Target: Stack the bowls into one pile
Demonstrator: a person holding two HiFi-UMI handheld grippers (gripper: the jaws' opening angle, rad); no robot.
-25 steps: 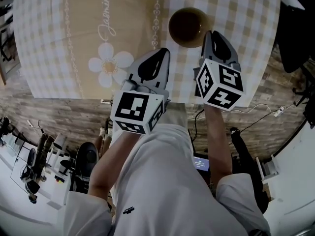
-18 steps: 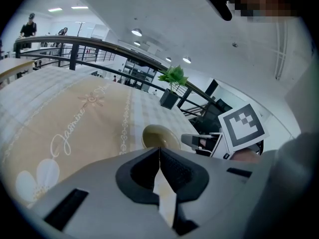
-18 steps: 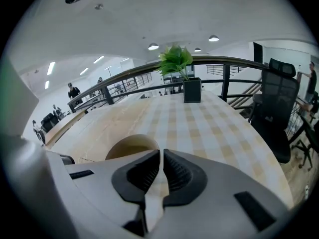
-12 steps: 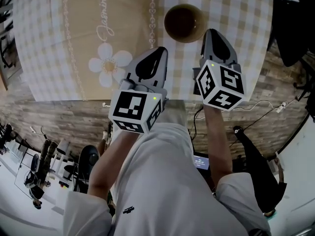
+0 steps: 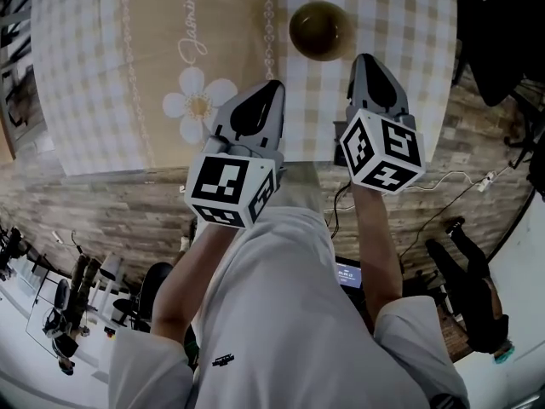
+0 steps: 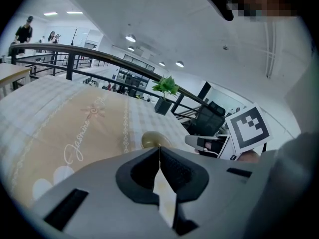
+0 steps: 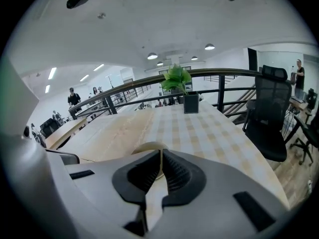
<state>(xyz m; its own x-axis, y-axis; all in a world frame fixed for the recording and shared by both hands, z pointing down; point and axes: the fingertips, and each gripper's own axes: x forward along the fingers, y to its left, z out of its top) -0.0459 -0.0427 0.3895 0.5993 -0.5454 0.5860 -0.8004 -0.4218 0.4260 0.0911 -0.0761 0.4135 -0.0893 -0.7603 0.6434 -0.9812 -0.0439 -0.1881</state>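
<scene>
One dark olive bowl [image 5: 318, 30] stands on the checked tablecloth [image 5: 392, 24], and I see no other bowl. In the head view my right gripper [image 5: 364, 58] hovers just right of it and nearer to me, jaws shut and empty. My left gripper [image 5: 274, 85] is further back to the left, over the cloth's near part, also shut on nothing. The bowl [image 6: 155, 140] shows just beyond the closed jaws in the left gripper view, with the right gripper's marker cube [image 6: 247, 128] beside it. In the right gripper view the bowl [image 7: 142, 148] is partly hidden behind the closed jaws.
A beige runner [image 5: 170, 49] with a daisy and script lettering covers the table's left half. A potted plant [image 7: 180, 91] stands at the far edge by a railing [image 7: 124, 86]. An office chair [image 7: 271, 116] stands right of the table. The table's near edge [image 5: 306, 164] lies under the grippers.
The bowl now sits slightly farther up in the head view and a bit more apart from the right gripper. Both grippers have stayed shut and have hardly moved.
</scene>
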